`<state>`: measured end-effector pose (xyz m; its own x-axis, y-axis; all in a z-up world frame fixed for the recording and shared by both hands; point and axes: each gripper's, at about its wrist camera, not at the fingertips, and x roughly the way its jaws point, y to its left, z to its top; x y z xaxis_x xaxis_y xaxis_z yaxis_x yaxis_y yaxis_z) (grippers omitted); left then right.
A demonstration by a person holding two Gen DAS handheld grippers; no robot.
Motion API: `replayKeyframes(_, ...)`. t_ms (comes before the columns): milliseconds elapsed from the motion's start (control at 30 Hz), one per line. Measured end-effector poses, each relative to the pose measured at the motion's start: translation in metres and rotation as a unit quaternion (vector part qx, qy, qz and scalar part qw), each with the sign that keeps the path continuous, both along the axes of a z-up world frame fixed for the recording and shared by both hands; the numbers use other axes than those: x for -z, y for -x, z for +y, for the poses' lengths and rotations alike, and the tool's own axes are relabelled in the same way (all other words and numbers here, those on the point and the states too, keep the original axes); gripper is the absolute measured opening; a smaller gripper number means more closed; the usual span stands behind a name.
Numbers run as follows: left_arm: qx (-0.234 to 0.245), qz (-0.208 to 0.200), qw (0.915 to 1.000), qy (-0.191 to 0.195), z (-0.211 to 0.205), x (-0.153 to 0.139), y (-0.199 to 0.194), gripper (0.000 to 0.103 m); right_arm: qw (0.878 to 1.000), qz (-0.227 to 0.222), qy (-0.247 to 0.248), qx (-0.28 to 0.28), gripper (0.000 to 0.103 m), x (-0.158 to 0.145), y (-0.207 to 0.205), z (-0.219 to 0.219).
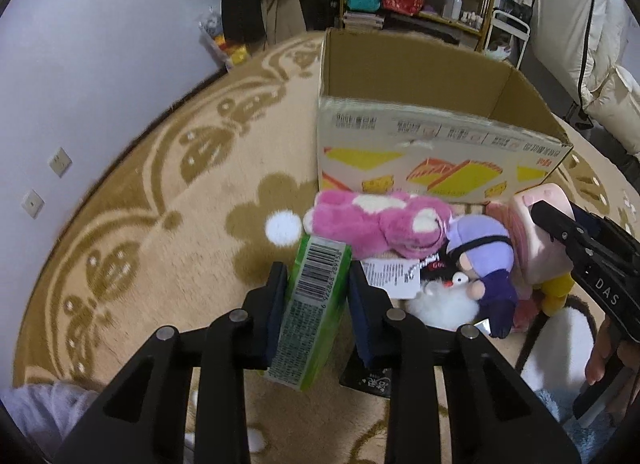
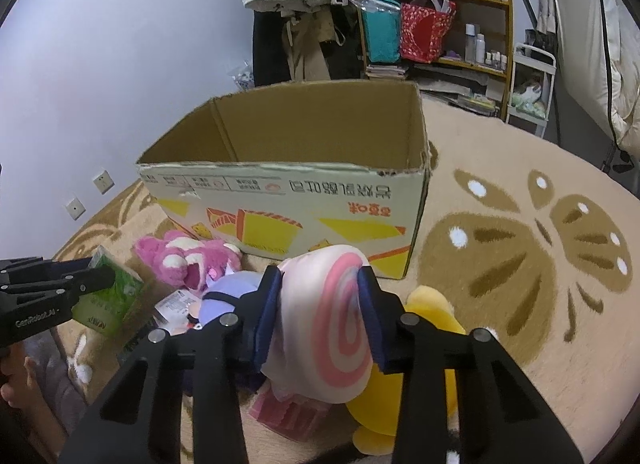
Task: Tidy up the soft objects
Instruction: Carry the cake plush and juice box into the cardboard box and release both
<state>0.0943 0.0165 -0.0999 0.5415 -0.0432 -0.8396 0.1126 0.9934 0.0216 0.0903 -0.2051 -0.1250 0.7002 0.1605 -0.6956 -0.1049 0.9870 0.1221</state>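
My left gripper (image 1: 318,280) is shut on a green tissue pack (image 1: 316,304) with a barcode, held just above the rug. My right gripper (image 2: 320,284) is shut on a pink-and-white swirl roll plush (image 2: 340,328). Its blue pads squeeze both sides of the roll. In front of both stands an open cardboard box (image 1: 432,144) (image 2: 288,184); its inside shows only bare cardboard. Before the box lie a pink bear plush (image 1: 372,224) (image 2: 192,260), a purple doll (image 1: 484,256) (image 2: 228,296) and a yellow plush (image 2: 420,364). In the right wrist view the left gripper (image 2: 96,280) holds the tissue pack (image 2: 112,300).
A beige rug (image 1: 160,204) with brown butterfly patterns covers the floor. A wooden shelf (image 2: 440,24) with bags and bottles, hanging clothes and a white cart stand behind the box. A white fluffy item (image 1: 440,304) lies by the doll. A hand (image 1: 604,356) grips the right tool.
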Motion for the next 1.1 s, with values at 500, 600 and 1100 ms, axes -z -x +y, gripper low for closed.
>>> replayKeyframes(500,-0.007,-0.092,0.9945,-0.048,-0.001,-0.033,0.013,0.028,0.999,-0.045,-0.01,0.003,0.041,-0.026,0.023,0.007)
replayKeyframes(600,-0.009,-0.114,0.9922,-0.05,-0.001,-0.044,0.017,0.028,0.998,-0.06,-0.008,-0.004,0.041,-0.034,0.029,0.012)
replayKeyframes(1100,-0.038,-0.2,0.9773,-0.059,0.015,-0.109,0.002,0.028,0.992,-0.125,-0.01,-0.006,0.041,-0.077,0.02,0.017)
